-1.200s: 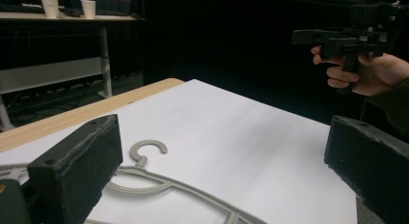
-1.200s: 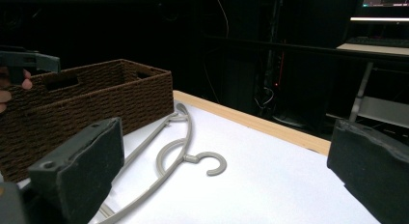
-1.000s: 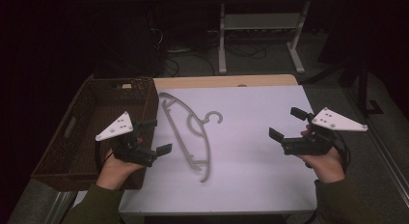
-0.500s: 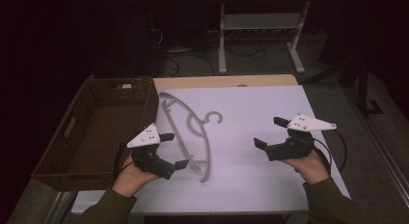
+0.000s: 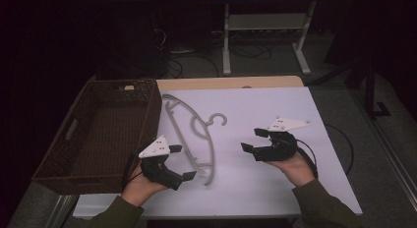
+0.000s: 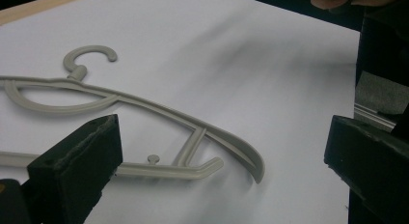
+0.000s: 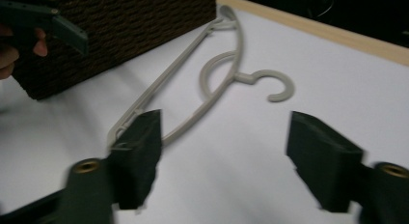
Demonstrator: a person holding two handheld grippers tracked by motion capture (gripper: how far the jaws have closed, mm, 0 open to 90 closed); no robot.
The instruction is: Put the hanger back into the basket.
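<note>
Both grippers [image 5: 179, 161] [image 5: 254, 140] have moved inward toward the hanger [image 5: 194, 132].

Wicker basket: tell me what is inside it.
The high view shows the wicker basket holding nothing on its visible woven floor; a small pale thing sits at its far rim. Its near wall hides the strip of floor just behind it.

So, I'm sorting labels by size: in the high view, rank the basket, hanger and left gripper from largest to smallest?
1. Basket
2. Hanger
3. Left gripper, though it sits nearer the camera, which flatters its size.
</note>
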